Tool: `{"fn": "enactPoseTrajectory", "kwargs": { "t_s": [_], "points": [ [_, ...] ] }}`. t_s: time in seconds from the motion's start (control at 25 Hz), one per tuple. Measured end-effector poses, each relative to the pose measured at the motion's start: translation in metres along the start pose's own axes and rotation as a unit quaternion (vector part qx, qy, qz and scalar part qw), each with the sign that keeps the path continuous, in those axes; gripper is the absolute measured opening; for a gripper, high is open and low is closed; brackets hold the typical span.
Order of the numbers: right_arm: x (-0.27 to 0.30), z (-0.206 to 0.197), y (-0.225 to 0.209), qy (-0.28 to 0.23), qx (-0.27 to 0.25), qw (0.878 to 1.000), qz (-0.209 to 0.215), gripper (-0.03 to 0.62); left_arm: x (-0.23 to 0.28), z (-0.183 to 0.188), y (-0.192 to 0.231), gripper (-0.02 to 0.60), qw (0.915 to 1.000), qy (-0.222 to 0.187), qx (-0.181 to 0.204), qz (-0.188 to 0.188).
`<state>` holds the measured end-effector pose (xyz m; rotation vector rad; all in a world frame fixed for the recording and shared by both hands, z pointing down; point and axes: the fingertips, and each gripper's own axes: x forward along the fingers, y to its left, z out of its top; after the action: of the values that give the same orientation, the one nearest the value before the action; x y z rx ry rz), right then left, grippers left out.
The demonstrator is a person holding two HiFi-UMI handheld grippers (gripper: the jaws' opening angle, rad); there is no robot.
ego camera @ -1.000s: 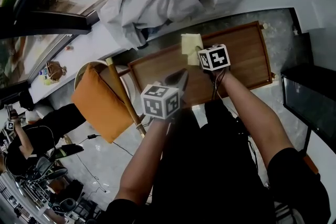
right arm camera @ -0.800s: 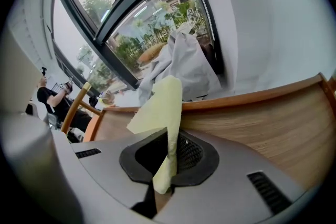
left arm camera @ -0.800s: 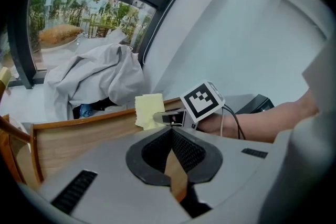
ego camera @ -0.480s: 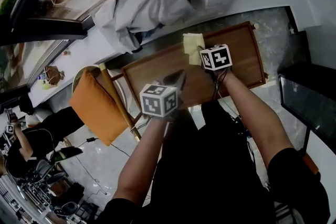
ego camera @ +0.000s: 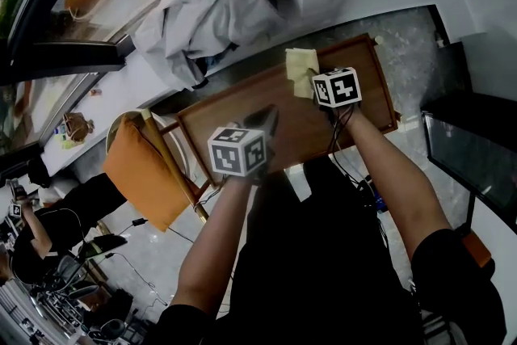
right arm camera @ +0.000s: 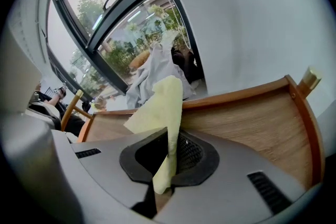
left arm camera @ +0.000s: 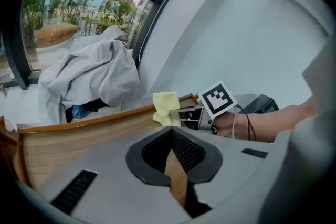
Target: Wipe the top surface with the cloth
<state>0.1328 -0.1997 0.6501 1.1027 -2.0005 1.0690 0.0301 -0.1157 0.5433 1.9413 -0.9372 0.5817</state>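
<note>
Cloth (right arm camera: 167, 107): soft, light, floppy, I think. Thin, so may bunch up when I push. Best hold: 1 edge, rest free to lie flat. Looks pale yellow, crumpled. My right gripper (right arm camera: 168, 157) pinches its edge tight. Cloth at far edge of wooden top (ego camera: 242, 105); cannot tell if touching. Left gripper (left arm camera: 171, 150) closed, holds nothing.

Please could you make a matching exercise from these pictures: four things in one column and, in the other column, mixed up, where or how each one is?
1 yellow cloth
2 left gripper
3 orange cushion
4 crumpled white fabric

A on the wooden chair
B shut, holding nothing
C clamped in the right gripper
D heaped by the window

Pairs: 1-C, 2-B, 3-A, 4-D
</note>
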Motion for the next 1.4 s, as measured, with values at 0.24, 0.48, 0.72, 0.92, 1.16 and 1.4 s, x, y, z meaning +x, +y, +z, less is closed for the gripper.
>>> {"fn": "enactPoseTrajectory", "kwargs": {
  "t_s": [0.24, 0.48, 0.72, 0.92, 1.16, 1.4],
  "points": [
    [-0.014, 0.002, -0.035, -0.011, 0.021, 0.999, -0.022, 0.032, 0.01, 0.001, -0.011, 0.009, 0.9999, 0.006, 0.003, -0.01],
    [-0.034, 0.006, -0.074, -0.022, 0.037, 0.998, -0.056, 0.032, 0.014, -0.002, -0.015, 0.009, 0.9998, 0.013, 0.001, -0.015],
    [-0.045, 0.008, -0.096, -0.027, 0.039, 0.996, -0.075, 0.032, 0.014, -0.004, -0.019, 0.009, 0.9998, 0.012, -0.001, -0.015],
    [-0.054, 0.014, -0.119, -0.036, 0.059, 0.993, -0.1, 0.032, 0.011, -0.004, -0.019, 0.009, 0.9998, 0.011, -0.001, -0.015],
    [-0.066, 0.016, -0.14, -0.044, 0.08, 0.987, -0.129, 0.032, 0.007, -0.005, -0.021, 0.009, 0.9999, 0.003, -0.005, -0.01],
    [-0.071, 0.016, -0.152, -0.047, 0.088, 0.983, -0.151, 0.032, 0.0, -0.002, -0.022, 0.009, 0.9999, -0.012, -0.007, -0.008]
  ]
}}
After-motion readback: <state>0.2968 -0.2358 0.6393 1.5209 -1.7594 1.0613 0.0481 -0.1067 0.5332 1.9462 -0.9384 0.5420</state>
